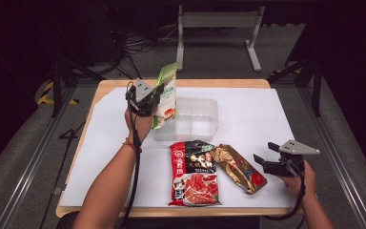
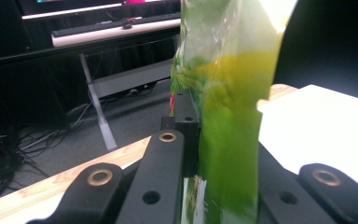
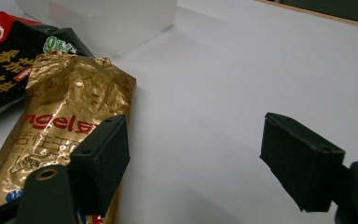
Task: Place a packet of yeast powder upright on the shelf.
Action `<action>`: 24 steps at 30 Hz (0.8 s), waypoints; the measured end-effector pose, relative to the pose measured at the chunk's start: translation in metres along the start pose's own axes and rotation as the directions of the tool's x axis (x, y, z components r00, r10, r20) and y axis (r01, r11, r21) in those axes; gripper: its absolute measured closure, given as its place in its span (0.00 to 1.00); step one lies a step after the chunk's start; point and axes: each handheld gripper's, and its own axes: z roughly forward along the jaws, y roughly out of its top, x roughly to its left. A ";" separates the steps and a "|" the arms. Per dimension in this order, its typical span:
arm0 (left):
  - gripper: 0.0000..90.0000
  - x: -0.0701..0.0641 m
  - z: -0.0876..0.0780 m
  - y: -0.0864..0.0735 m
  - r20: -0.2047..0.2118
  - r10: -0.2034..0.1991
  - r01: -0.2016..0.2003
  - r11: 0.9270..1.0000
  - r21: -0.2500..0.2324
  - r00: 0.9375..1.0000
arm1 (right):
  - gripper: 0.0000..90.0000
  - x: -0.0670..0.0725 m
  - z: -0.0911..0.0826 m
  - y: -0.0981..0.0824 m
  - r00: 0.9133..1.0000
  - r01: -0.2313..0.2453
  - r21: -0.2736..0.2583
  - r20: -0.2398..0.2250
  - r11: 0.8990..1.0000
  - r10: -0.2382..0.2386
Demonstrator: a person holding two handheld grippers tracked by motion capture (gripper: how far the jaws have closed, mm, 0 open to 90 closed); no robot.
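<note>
My left gripper (image 1: 153, 101) is shut on a green and white pouch (image 1: 166, 94), holding it upright at the left edge of the clear plastic tub (image 1: 205, 106). In the left gripper view the green pouch (image 2: 230, 116) rises between the black jaws, pinched near its lower part. A gold foil packet (image 1: 239, 167) lies flat in front of the tub, beside a red and black packet (image 1: 193, 172). My right gripper (image 1: 259, 160) hovers just right of the gold packet, open with nothing between its jaws. In the right gripper view the gold packet (image 3: 60, 135) lies behind the left jaw.
A white sheet (image 1: 248, 124) covers most of the wooden table (image 1: 109, 87). The tub (image 3: 112, 21) stands at the sheet's middle back. Beyond the table's far edge are a white desk frame (image 1: 217, 28) and cables on a grey floor.
</note>
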 end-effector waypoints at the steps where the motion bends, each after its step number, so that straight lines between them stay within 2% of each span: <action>1: 0.99 -0.001 0.001 0.000 -0.004 0.008 -0.008 1.000 -0.006 1.000 | 0.27 0.000 0.000 0.000 1.000 -0.001 0.000 -0.003 1.000 0.001; 7: 0.99 -0.005 0.005 -0.009 -0.014 0.002 -0.003 0.999 -0.041 1.000 | 0.27 0.001 0.000 0.000 1.000 0.012 0.003 -0.005 1.000 -0.012; 12: 0.99 -0.008 0.007 -0.019 0.001 0.017 -0.017 1.000 -0.026 1.000 | 0.27 0.001 0.000 0.000 1.000 0.012 0.003 -0.006 1.000 -0.012; 16: 0.98 -0.010 0.006 -0.024 0.031 0.037 -0.037 0.999 -0.003 0.999 | 0.27 0.001 0.000 0.000 1.000 0.013 0.004 -0.005 1.000 -0.013; 18: 0.95 -0.010 0.003 -0.026 0.049 0.070 -0.071 0.997 0.020 0.996 | 0.27 0.002 0.000 0.000 1.000 0.017 0.005 -0.005 1.000 -0.017; 22: 0.95 -0.007 -0.003 -0.027 0.077 0.042 -0.043 0.999 0.005 0.996 | 0.27 0.002 0.001 0.000 1.000 0.015 0.006 -0.003 1.000 -0.015; 24: 0.95 -0.004 -0.008 -0.026 0.092 0.048 -0.049 0.999 0.006 0.995 | 0.27 0.002 0.001 0.000 1.000 0.018 0.007 -0.004 1.000 -0.018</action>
